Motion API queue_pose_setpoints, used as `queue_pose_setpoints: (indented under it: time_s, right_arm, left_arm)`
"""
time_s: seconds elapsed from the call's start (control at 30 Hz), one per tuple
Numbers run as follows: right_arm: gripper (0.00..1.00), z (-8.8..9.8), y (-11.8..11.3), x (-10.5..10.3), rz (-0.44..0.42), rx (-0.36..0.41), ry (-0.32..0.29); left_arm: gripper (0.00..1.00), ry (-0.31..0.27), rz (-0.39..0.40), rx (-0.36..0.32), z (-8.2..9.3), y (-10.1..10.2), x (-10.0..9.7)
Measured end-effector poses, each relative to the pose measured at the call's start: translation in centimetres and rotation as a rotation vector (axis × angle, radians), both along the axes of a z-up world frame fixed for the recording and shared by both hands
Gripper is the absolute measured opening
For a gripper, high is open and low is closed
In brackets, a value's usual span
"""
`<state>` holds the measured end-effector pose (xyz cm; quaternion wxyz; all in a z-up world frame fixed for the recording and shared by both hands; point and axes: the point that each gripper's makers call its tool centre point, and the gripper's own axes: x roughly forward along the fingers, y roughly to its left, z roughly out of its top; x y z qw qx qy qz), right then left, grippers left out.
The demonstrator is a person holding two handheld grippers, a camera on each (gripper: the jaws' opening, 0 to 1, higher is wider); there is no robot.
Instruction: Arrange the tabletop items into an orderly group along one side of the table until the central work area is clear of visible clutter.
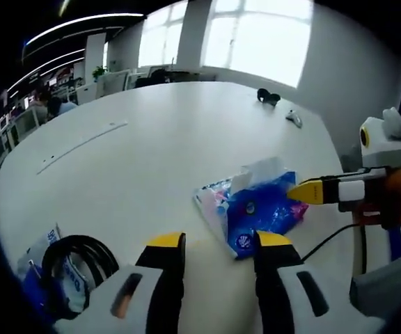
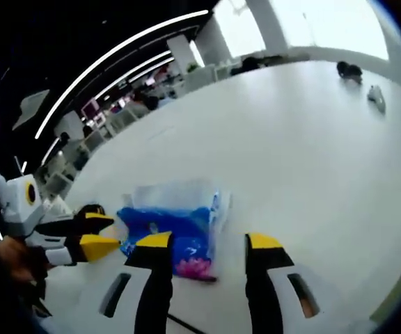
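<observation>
Smooth white table (image 1: 152, 139), crinkly blue plastic pack (image 1: 256, 209), both jaws parted

Blue tissue pack (image 1: 260, 207) with pink and white print lying flat on my white table (image 1: 152, 153), white tissue poking from its top, small black item (image 1: 268, 97) and white item (image 1: 294, 119) well apart near the far edge, black cable coil (image 1: 75, 261) on a blue-white packet (image 1: 54, 271) near me

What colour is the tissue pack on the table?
Mostly blue with pink patches, the tissue pack shows best in the left gripper view.
</observation>
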<state>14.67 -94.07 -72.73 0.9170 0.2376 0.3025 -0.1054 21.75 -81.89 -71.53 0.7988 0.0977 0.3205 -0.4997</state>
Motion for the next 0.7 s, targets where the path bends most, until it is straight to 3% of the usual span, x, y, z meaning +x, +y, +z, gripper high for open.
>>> queue_pose_setpoints:
  time_s: [0.4,0.53,0.7]
  right_arm:
    - [0.53,2.4,0.6,1.5,0.042,-0.041,-0.052]
    - [0.54,3.7,1.2,2.7,0.076,-0.073,-0.085]
    - [0.58,5.2,2.8,4.4,0.123,-0.098,-0.119]
  left_arm:
    - [0.57,-0.004,0.126,-0.038,1.6,4.0,1.6]
    - [0.60,-0.015,0.188,-0.082,3.2,5.4,2.3]
    - [0.66,-0.023,0.265,-0.098,3.9,7.7,3.3]
